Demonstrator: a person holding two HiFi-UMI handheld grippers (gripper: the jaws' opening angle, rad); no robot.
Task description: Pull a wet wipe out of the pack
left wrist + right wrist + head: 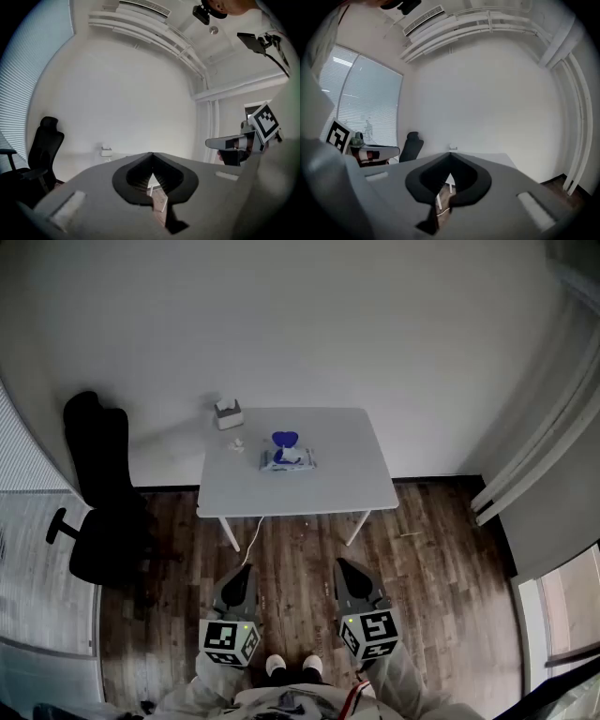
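Pack of wet wipes (288, 458): lies near the middle of the white worktop (347, 465), its blue lid (285, 439) flipped up on the far side.
Left tongs (247, 569): closed, tips meeting, nothing between them; held over the wooden floor (441, 596), well short of the worktop's near edge.
Right tongs (343, 564): closed and empty, level with the left pair.
Small box (228, 412): far left corner of the worktop.
Office chair (98, 493): left of the worktop.

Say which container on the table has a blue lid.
The wipe pack near the middle of the table; a blue lid shows at its far side. The small box at the far left corner is plain white.
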